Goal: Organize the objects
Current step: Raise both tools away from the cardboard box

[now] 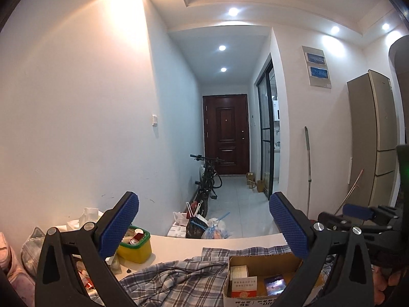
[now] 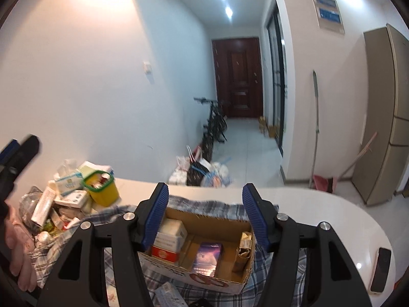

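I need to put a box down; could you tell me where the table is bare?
Bare white table lies right of the cardboard box, up to the black phone, plus a strip behind the plaid cloth. The left, around the yellow bin and packet pile, is crowded.

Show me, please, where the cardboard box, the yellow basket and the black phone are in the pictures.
cardboard box (image 2: 204,220): right wrist view, inner back wall.
yellow basket (image 2: 106,194): right wrist view, yellow front side.
black phone (image 2: 381,270): right wrist view, middle of its dark face.
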A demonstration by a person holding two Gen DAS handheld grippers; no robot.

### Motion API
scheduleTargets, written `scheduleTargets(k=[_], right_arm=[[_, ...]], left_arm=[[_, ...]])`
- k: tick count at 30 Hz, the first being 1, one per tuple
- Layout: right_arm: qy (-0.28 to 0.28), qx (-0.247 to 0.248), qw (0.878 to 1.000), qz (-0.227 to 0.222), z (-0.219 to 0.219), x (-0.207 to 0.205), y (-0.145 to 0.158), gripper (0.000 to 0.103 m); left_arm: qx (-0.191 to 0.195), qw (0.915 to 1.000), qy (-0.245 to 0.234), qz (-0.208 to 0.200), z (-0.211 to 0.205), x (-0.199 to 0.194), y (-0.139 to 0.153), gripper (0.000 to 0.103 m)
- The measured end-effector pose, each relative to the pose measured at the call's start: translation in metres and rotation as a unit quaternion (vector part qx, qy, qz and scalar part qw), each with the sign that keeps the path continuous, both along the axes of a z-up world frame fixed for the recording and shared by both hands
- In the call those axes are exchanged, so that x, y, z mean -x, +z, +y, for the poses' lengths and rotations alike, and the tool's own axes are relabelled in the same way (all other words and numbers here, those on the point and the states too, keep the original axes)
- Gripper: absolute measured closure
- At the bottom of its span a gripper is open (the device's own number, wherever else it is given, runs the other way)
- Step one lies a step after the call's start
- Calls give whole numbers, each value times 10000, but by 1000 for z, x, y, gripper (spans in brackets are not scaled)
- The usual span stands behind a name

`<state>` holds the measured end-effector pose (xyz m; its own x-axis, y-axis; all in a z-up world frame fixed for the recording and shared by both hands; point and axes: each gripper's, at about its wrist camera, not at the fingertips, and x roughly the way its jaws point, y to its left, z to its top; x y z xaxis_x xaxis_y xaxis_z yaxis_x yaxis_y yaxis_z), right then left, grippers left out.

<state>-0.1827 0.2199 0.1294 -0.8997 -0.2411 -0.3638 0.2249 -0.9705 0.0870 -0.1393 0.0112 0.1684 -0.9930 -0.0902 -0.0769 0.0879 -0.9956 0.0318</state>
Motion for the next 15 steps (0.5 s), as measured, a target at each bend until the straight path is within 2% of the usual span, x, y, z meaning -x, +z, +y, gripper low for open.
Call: scheduleTargets(k=[8,13,15], right_arm=[[112,52,9976,683,-3,-43,27,36],[135,-50,9944,1051,-8,-61,36,23],[45,-66,9928,1194,-10,-67,39,5]], left_arm=[[-152,9987,-216,432,-4,-38,17,0],[-23,9982,-163,570,2,-47,20,0],[-46,9979,-256,594,2,-51,21,0]])
